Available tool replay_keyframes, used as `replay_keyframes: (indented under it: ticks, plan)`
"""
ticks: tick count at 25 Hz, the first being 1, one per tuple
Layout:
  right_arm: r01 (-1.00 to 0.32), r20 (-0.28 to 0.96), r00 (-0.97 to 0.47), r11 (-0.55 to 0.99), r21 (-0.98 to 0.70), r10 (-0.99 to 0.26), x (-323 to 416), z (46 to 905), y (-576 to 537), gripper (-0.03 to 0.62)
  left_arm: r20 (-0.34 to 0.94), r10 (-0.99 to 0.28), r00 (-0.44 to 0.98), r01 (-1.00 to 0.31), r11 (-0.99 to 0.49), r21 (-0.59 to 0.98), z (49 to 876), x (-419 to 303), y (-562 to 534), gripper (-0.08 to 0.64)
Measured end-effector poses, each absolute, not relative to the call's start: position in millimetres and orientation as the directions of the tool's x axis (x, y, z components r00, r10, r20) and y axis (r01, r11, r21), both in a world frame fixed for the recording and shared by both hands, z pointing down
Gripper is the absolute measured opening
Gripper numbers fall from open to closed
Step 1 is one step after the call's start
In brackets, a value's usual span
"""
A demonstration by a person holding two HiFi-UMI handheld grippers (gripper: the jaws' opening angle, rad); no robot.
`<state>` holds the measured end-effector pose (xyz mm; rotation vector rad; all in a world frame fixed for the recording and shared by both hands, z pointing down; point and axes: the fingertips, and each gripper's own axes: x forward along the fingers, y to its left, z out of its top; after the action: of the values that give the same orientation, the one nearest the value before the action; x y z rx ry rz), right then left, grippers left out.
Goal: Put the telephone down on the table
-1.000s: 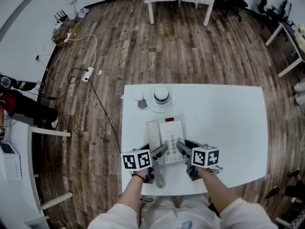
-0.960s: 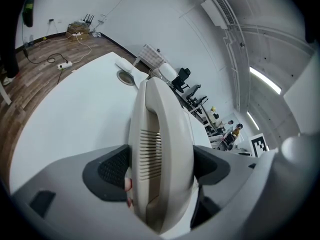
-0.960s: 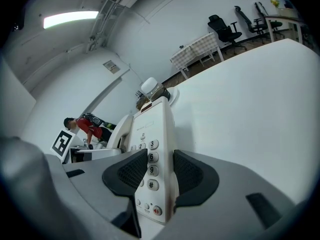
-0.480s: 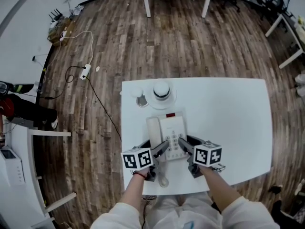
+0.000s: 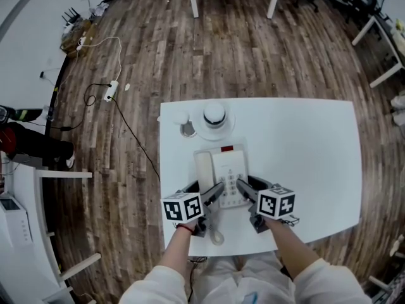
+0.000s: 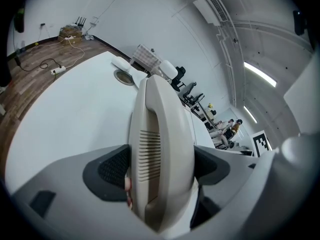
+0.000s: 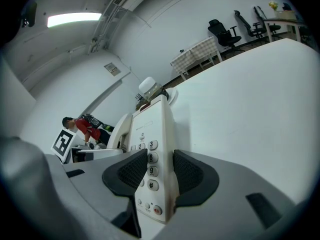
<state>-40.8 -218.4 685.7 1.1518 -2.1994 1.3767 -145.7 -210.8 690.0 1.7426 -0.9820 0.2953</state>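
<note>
The white telephone [image 5: 223, 173], with its handset on the left and keypad on the right, is over the near middle of the white table [image 5: 304, 144]. My left gripper [image 5: 215, 196] is shut on the handset side [image 6: 162, 149], pads [image 6: 112, 169] pressing both flanks. Opposite it, my right gripper [image 5: 243, 192] is shut on the keypad edge of the telephone [image 7: 155, 149], one pad [image 7: 132, 171] across the number keys. Whether the base rests on the tabletop I cannot tell. Its coiled cord [image 5: 215, 233] hangs toward the near edge.
A white lidded cup on a saucer [image 5: 214, 116] and a small round dish [image 5: 188, 130] stand just beyond the telephone. A power strip [image 5: 109, 92] and cable lie on the wood floor to the left. A person in red [image 5: 12, 138] is at far left.
The head view has shifted, so the table and telephone sit slightly higher in frame. Both grippers keep the same hold on the telephone.
</note>
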Motion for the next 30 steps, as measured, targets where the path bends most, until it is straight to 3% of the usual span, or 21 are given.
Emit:
replay_keyframes:
  ticks: [21, 30]
  plan:
    - [-0.774, 0.63, -0.623, 0.253, -0.58, -0.464, -42.3, 687.2, -218.9, 0.184, 0.638, -0.488, 0.596, -0.778, -0.156, 0.608, 689.3, -149.5, -212.7, 0.38]
    - [-0.781, 0.64, -0.617, 0.26, -0.567, -0.458, -41.4, 687.1, -218.9, 0.184, 0.654, -0.494, 0.573, -0.807, -0.198, 0.557, 678.8, -153.7, -211.8, 0.436]
